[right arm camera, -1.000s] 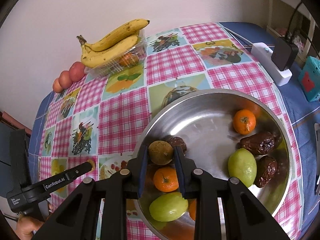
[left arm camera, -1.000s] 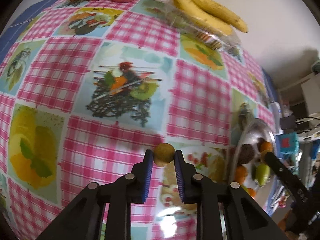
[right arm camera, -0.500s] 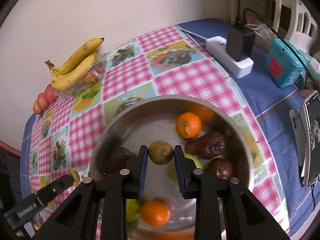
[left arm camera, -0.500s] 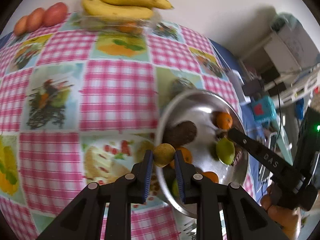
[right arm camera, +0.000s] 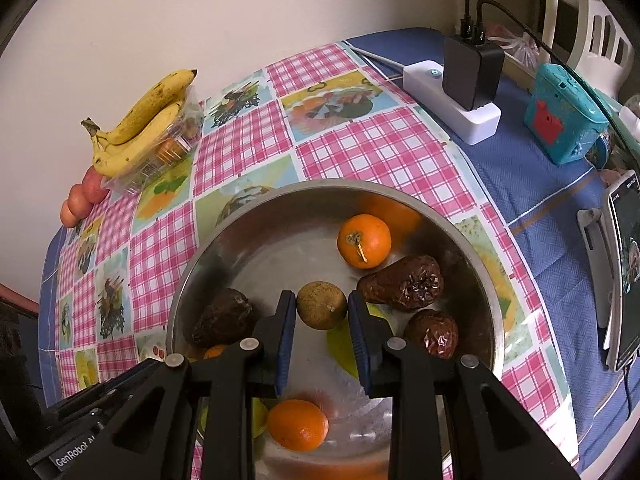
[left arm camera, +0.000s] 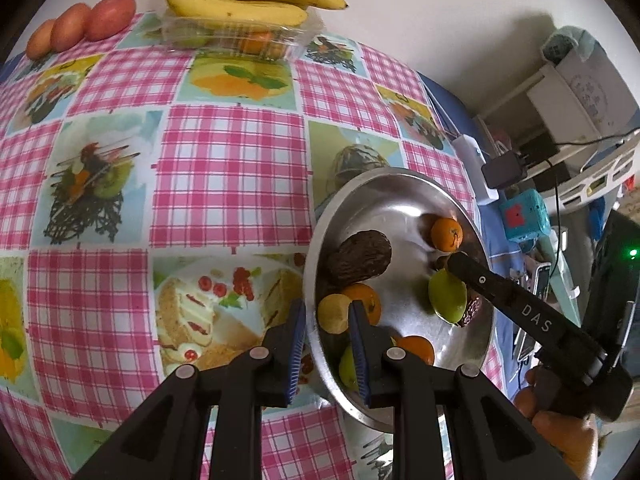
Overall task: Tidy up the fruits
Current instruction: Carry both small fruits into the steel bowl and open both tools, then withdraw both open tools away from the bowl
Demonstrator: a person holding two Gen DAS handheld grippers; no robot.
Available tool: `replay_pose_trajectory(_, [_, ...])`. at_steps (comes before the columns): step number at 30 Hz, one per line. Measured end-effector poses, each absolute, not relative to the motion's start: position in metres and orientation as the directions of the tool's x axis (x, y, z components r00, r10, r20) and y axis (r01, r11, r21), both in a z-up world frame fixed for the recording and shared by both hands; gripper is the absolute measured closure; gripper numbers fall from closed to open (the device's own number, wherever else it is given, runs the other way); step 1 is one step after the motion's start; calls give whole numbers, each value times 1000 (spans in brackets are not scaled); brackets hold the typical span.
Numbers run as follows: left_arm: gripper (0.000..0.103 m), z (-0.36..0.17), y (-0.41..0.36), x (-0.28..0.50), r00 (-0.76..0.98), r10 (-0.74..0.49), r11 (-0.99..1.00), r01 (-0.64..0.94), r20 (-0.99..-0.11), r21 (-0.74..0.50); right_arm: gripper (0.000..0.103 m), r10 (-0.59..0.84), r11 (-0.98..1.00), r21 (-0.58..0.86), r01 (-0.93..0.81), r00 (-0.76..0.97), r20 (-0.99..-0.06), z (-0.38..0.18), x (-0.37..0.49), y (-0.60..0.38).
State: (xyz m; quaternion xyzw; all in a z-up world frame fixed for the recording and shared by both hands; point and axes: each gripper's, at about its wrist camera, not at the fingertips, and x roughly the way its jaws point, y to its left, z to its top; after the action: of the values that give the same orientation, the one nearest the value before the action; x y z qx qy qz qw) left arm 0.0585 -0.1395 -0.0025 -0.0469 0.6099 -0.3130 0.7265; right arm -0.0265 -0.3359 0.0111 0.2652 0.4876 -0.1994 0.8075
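Your left gripper [left arm camera: 327, 322] pinches a small yellow-brown fruit [left arm camera: 333, 313] right over the steel bowl's [left arm camera: 320, 216] near rim. Your right gripper [right arm camera: 322, 314] clamps a round brownish fruit [right arm camera: 322, 305] above the bowl's middle, oranges [right arm camera: 364, 241] beyond its tips.

You are working over a desk [right arm camera: 532, 200] that is wearing a blue cloth, with a pink checked cover [left arm camera: 228, 176] of fruit pictures lying over most of it. A steel bowl [right arm camera: 320, 192] is sitting on that cover near its right edge. At the far side, by the wall, a clear plastic tray [left arm camera: 240, 38] is standing with three reddish fruits [left arm camera: 80, 24] lying beside it. On the bare blue cloth a white power strip [right arm camera: 452, 100] and a teal box [right arm camera: 564, 116] are resting.
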Motion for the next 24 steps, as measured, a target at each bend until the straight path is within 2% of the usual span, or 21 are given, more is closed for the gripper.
replay_pose_trajectory(4, [78,1,-124,62,119,-466,842,365,-877,-398,75,-59,779,237,581,444,-894,10,-27,-336])
replay_pose_trajectory(6, [74,0,-114,65,163,-413,877,336,-896,-343,75,-60,782,235,578,444,-894,11,-29,-335])
replay_pose_trajectory(7, [65,-1,-109,66,184,-382,894,321,-906,-312,75,-58,781,237,577,446,-893,11,-30,-335])
replay_pose_trajectory(8, [44,-2,-105,67,201,-352,909,308,-914,-282,75,-55,781,241,576,448,-892,11,-31,-335])
replay_pose_trajectory(10, [16,-5,-95,69,244,-276,939,277,-930,-205,75,-55,780,243,577,450,-891,12,-33,-334])
replay_pose_trajectory(13, [14,-9,-81,68,283,-198,960,250,-938,-127,74,-53,781,246,574,453,-890,13,-39,-331])
replay_pose_trajectory(14, [8,-9,-77,67,294,-184,963,245,-938,-112,72,-50,784,247,570,455,-889,14,-41,-329])
replay_pose_trajectory(15, [3,-8,-71,66,315,-165,968,235,-935,-92,63,-49,786,249,567,457,-888,14,-43,-327])
replay_pose_trajectory(16, [0,-7,-67,65,327,-156,970,229,-932,-82,49,-48,788,251,563,461,-886,15,-45,-324])
replay_pose_trajectory(18, [0,-2,-56,60,357,-132,975,217,-925,-55,34,-48,791,253,557,469,-882,16,-50,-320])
replay_pose_trajectory(21, [0,5,-42,54,380,-121,976,212,-917,-41,26,-50,799,255,545,482,-875,17,-59,-312])
replay_pose_trajectory(24, [0,14,-32,43,407,-103,977,214,-907,-15,10,-52,816,246,522,492,-869,20,-67,-301])
